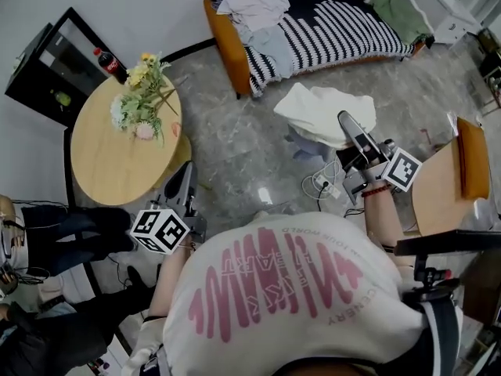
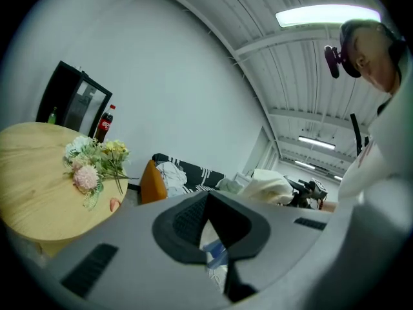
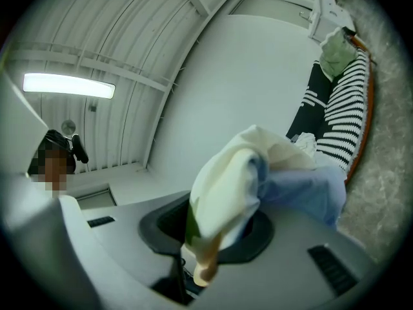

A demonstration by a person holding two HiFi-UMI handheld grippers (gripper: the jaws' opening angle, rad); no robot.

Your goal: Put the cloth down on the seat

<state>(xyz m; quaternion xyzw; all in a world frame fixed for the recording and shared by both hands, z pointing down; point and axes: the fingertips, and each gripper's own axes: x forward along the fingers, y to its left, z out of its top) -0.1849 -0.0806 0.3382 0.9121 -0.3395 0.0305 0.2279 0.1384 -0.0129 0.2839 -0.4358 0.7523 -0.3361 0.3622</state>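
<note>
A cream cloth point(image 1: 321, 108) with a pale blue part hangs bunched above the floor, and my right gripper point(image 1: 345, 121) is shut on it. In the right gripper view the cloth point(image 3: 235, 173) covers the jaws and drapes to the right. A black-and-white striped sofa point(image 1: 344, 30) with orange sides stands beyond it, with several garments on its seat. A wooden chair seat point(image 1: 438, 190) with an orange backrest is at the right, close to my right arm. My left gripper point(image 1: 186, 177) hovers low beside the round table, shut with nothing in it point(image 2: 208, 202).
The round wooden table point(image 1: 102, 163) at the left carries a bunch of flowers point(image 1: 141, 96) and a cola bottle point(image 1: 109, 63). A black cabinet point(image 1: 47, 69) stands behind it. A power strip with cables point(image 1: 325, 185) lies on the marble floor. Dark bags lie at the lower left.
</note>
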